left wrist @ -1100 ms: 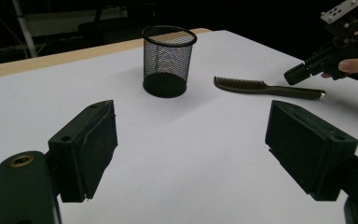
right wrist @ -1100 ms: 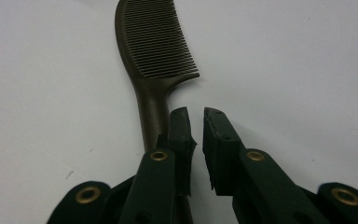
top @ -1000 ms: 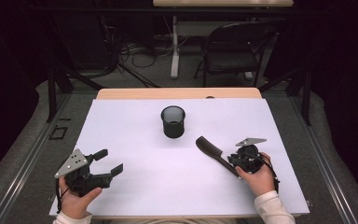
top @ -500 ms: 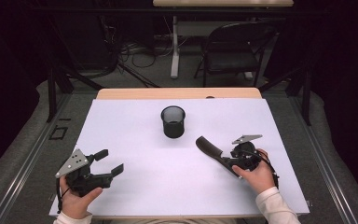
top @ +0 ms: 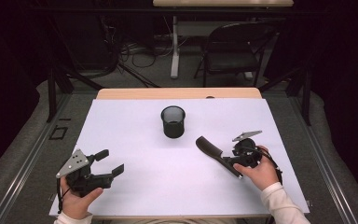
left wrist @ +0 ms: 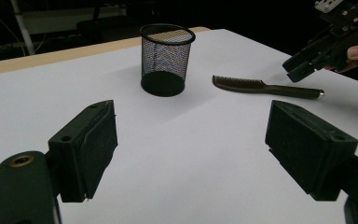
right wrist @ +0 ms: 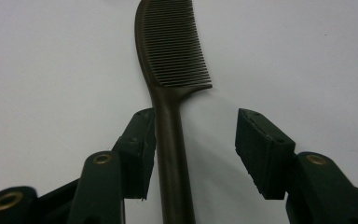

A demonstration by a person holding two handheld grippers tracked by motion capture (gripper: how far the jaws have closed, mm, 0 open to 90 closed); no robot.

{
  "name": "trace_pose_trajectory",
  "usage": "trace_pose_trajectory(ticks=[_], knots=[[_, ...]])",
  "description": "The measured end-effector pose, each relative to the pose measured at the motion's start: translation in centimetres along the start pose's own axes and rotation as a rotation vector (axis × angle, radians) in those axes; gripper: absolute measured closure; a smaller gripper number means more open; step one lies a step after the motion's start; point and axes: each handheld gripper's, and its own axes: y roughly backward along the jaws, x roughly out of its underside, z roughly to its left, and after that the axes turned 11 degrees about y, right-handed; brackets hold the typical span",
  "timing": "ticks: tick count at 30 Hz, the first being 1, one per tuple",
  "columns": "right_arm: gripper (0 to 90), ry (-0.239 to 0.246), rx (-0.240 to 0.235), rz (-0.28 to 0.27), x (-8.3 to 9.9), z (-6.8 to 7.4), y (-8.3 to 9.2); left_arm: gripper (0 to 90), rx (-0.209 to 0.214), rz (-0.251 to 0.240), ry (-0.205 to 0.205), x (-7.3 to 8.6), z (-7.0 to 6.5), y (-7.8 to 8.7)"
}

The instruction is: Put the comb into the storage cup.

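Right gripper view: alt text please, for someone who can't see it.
A dark comb lies on a white table, its handle running down between the open jaws of the right gripper, close beside one jaw and well clear of the other. The jaws have just been opening, and the comb's teeth point away from the camera.

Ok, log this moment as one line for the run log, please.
right gripper: jaws just opening, comb handle between them, lying on table | left gripper: open, empty | mesh cup: upright, apart from comb
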Motion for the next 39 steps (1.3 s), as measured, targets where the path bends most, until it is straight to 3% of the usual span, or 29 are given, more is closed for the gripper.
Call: trace_pose_trajectory(ticks=[8,15,22,29,31,32,33,39], knots=[[41.6,0.031,0.006,0.06,-0.5,0.1,0.2,16.9,0.002,0.004,-0.003,0.0,0.0,-0.1],[29.6,0.038,0.02,0.11,-1.1,-0.1,0.3,16.9,0.004,0.004,-0.003,0.0,-0.1,-0.1],[15.1,0.03,-0.001,0.176,-1.7,-0.1,-0.3,16.9,0.005,0.006,-0.002,0.1,-0.1,-0.1],[14.8,0.044,-0.006,0.228,-2.5,-0.1,-0.9,16.9,0.005,0.006,-0.003,0.1,-0.1,-0.1],[14.7,0.037,-0.007,0.221,-2.5,-0.1,-1.0,16.9,0.007,0.006,-0.002,0.1,-0.1,-0.1],[14.7,0.043,-0.005,0.259,-2.8,-0.2,-0.9,16.9,0.007,0.007,-0.002,0.1,0.0,-0.2],[14.7,0.036,-0.002,0.229,-2.7,-0.2,-1.2,16.9,0.005,0.008,-0.003,0.1,-0.1,-0.2],[14.8,0.052,-0.012,0.279,-3.5,-0.4,-1.6,16.9,0.008,0.009,-0.004,0.1,0.0,-0.2]])
